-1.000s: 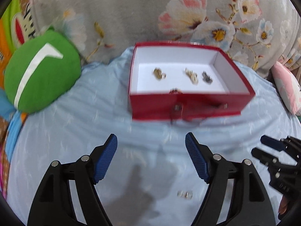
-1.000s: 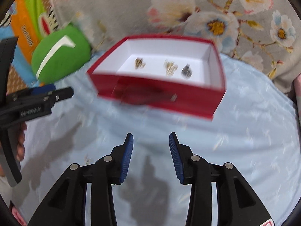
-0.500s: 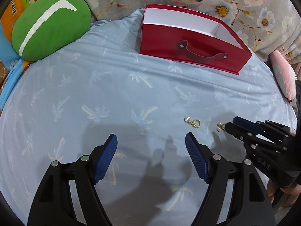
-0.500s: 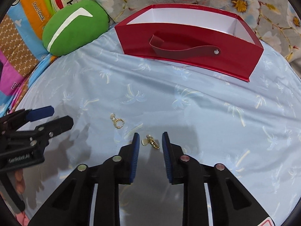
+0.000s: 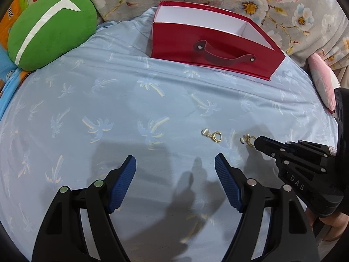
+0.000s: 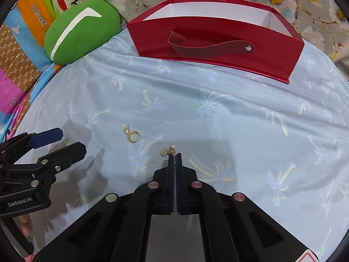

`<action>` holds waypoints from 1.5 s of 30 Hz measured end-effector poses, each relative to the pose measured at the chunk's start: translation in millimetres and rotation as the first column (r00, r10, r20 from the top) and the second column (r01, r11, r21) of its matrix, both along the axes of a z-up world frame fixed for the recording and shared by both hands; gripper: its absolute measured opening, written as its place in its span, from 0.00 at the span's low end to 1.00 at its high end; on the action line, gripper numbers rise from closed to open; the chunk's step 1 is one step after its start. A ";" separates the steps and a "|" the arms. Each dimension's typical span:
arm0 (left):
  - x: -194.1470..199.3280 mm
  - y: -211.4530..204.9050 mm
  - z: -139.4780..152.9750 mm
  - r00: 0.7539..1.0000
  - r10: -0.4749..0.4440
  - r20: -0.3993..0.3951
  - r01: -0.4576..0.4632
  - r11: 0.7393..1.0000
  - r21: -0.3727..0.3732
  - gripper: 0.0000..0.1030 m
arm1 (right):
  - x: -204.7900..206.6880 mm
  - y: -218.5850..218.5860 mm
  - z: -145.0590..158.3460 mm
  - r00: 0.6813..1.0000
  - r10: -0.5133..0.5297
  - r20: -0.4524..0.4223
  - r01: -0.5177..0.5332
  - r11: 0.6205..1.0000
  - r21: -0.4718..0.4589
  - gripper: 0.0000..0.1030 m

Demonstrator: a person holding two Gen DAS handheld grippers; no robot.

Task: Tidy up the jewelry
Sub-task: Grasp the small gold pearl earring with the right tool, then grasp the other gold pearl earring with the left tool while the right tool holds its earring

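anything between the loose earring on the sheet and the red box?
Nothing: only bare blue sheet between the loose earring and the red box, clear in both wrist views.

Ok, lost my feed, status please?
Right gripper shut on near earring. Left gripper open, idle. Second earring loose on sheet. Red box path unobstructed.

Count on the bed: two, one, one.
Two gold earrings (image 6: 132,133) (image 6: 169,151) lie out, one red box (image 6: 218,45) stands behind, one green cushion (image 6: 80,30) sits left, two grippers (image 5: 175,170) (image 6: 175,155) show.

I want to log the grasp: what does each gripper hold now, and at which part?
The right gripper pinches one gold earring at its near end. The left gripper is open and holds nothing.
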State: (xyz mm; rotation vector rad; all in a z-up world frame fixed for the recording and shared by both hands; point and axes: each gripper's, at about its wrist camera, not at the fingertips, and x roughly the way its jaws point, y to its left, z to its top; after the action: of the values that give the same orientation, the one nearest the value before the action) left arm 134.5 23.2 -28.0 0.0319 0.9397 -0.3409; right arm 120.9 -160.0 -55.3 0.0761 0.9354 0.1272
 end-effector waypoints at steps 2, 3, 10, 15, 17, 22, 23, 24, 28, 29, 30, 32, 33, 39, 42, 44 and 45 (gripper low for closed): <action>2.6 -6.8 -1.4 1.000 -0.012 -0.005 0.012 1.000 -0.001 0.70 | -4.4 -5.2 3.5 1.000 -0.014 0.009 0.014 1.000 0.012 0.00; 3.7 -9.7 -1.8 1.000 -0.015 -0.006 0.015 1.000 -0.002 0.70 | -7.0 -8.1 5.3 1.000 -0.020 0.014 0.020 1.000 0.018 0.00; 15.1 -35.1 -5.1 1.000 -0.030 -0.006 0.030 1.000 0.005 0.70 | -25.2 -27.2 12.6 0.999 -0.044 0.024 0.043 0.998 0.047 0.00; 14.0 -33.8 -2.7 1.000 -0.021 0.006 0.021 1.000 0.010 0.70 | -22.8 -19.0 12.8 0.999 -0.016 0.029 0.015 0.999 0.048 0.17; 13.2 -28.0 -3.9 1.000 -0.010 0.002 0.010 1.000 0.013 0.70 | -16.2 -9.3 10.9 1.000 0.002 0.021 -0.003 0.999 0.043 0.19; 13.2 -14.1 -6.3 1.000 0.022 -0.005 -0.021 1.000 0.016 0.70 | 1.9 10.1 0.6 1.000 0.029 -0.003 -0.029 0.999 0.020 0.19; 13.8 -13.0 -6.7 1.000 0.024 -0.005 -0.024 1.000 0.016 0.70 | 4.4 10.6 -2.2 1.000 0.026 -0.008 -0.026 0.999 0.023 0.17; 14.3 -12.6 -7.2 1.000 0.024 -0.006 -0.024 1.000 0.017 0.70 | 6.7 10.3 -4.8 1.000 0.023 -0.014 -0.023 0.999 0.023 0.15; 16.5 -17.0 -9.3 1.000 0.012 -0.010 -0.012 1.000 0.016 0.70 | 5.4 4.3 -5.1 1.000 -0.003 -0.011 0.003 1.000 0.021 0.04; 17.2 -20.3 -10.0 1.000 0.004 -0.011 -0.004 1.000 0.017 0.70 | 2.8 1.7 -3.3 1.000 -0.015 -0.004 0.015 1.000 0.010 0.04; 18.1 -24.3 -10.8 1.000 -0.004 -0.011 0.004 1.000 0.017 0.70 | 0.5 -1.3 -2.0 1.000 -0.025 0.000 0.025 1.000 0.003 0.04; 19.8 -33.4 -13.8 1.000 -0.022 -0.013 0.022 1.000 0.018 0.70 | -4.6 -8.9 0.9 0.999 -0.048 0.002 0.048 0.999 0.007 0.04; 21.6 -39.2 -16.2 0.999 -0.032 -0.018 0.033 0.999 0.021 0.70 | -7.1 -13.2 2.2 0.998 -0.059 0.002 0.059 0.998 0.014 0.04; 29.2 -56.8 -22.5 0.999 -0.030 -0.011 0.030 0.999 0.012 0.67 | -17.4 -28.5 5.9 0.996 -0.093 0.000 0.093 0.995 0.038 0.04; 31.1 -61.2 -22.0 1.000 -0.024 0.005 0.024 0.999 0.023 0.55 | -19.9 -32.2 5.6 0.995 -0.102 0.000 0.101 0.994 0.045 0.04; 30.6 -61.7 -21.8 1.000 -0.025 0.017 0.025 0.999 0.028 0.41 | -19.4 -33.4 4.9 0.994 -0.107 -0.001 0.107 0.993 0.050 0.04; 30.2 -62.0 -21.8 0.999 -0.028 0.022 0.028 0.999 0.031 0.31 | -19.6 -34.1 4.7 0.994 -0.111 -0.001 0.111 0.992 0.052 0.04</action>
State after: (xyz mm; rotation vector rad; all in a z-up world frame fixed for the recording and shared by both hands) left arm 164.7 -38.9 -49.8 0.0766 0.9228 -0.3516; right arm 101.4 -194.2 -50.6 0.1758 0.9240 0.0485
